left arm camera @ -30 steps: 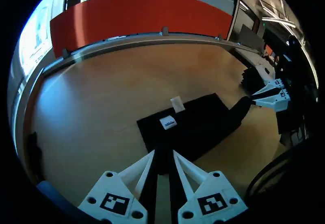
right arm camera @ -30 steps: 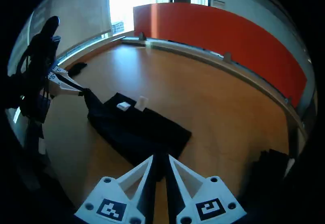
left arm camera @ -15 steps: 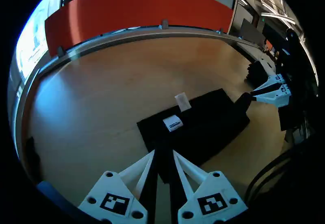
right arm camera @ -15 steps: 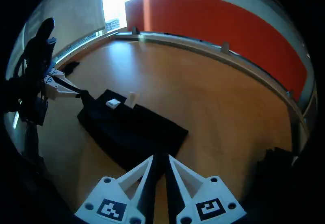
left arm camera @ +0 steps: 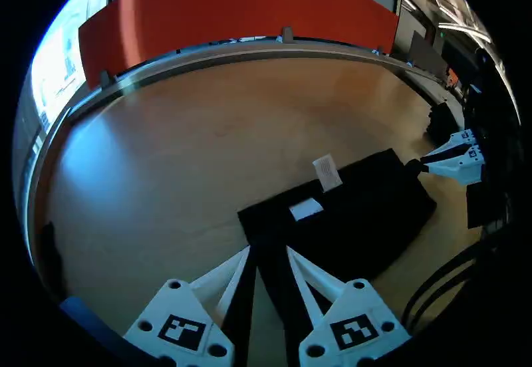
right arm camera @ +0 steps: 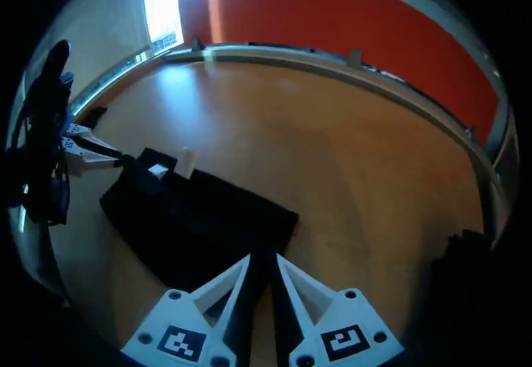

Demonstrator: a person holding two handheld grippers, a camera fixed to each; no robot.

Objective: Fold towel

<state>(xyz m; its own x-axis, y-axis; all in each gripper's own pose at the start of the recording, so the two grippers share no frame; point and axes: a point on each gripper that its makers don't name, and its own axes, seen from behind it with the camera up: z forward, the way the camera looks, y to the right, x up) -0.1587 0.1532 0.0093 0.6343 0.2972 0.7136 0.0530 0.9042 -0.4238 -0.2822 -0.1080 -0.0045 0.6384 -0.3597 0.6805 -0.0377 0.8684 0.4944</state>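
Towel [left arm camera: 352,214], black, lies spread on my counter [left arm camera: 186,147]; my left fingers [left arm camera: 241,307] and my right fingers [right arm camera: 243,308] are each clamped on one of its corners.

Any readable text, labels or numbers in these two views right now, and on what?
None readable.
Upright white tag on the black towel: print blurred.
Flat white label beside it: too small.
Left gripper and right gripper: black-and-white marker squares, no words.

The towel [left arm camera: 359,211] is black matt cloth; table [left arm camera: 186,141] smooth wood, soft sheen; left gripper [left arm camera: 269,250] white matt plastic; far partition [left arm camera: 233,8] orange, matt.
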